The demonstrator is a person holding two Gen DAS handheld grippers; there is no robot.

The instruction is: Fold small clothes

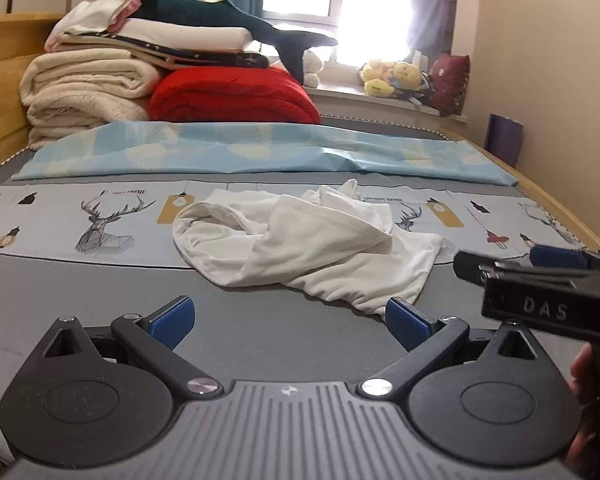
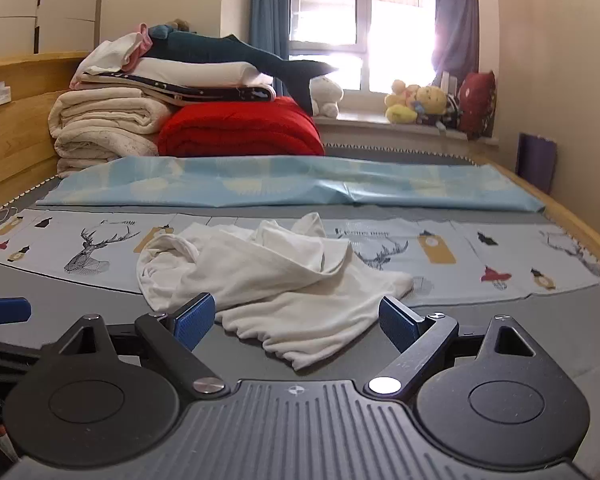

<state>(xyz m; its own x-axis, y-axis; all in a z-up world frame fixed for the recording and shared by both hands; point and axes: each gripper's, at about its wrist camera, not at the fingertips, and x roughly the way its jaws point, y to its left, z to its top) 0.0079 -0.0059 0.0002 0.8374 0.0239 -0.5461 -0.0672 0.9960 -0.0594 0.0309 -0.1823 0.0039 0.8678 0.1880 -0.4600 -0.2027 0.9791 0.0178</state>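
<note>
**Crumpled white tee, nothing grabbed yet**

White garment (image 2: pixel 260 276) sits bunched mid-bed (image 1: pixel 100 300), near edge just ahead of both claws. Left claw (image 1: pixel 290 318) and right claw (image 2: pixel 296 320) gape wide, empty. Risk imo: pinching several bunched layers together, so the fold drags crooked

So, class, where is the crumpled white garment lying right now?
In both wrist views the white garment lies mid-bed, straddling the deer-print cloth and the grey mattress cover, just ahead of both open grippers.
</note>
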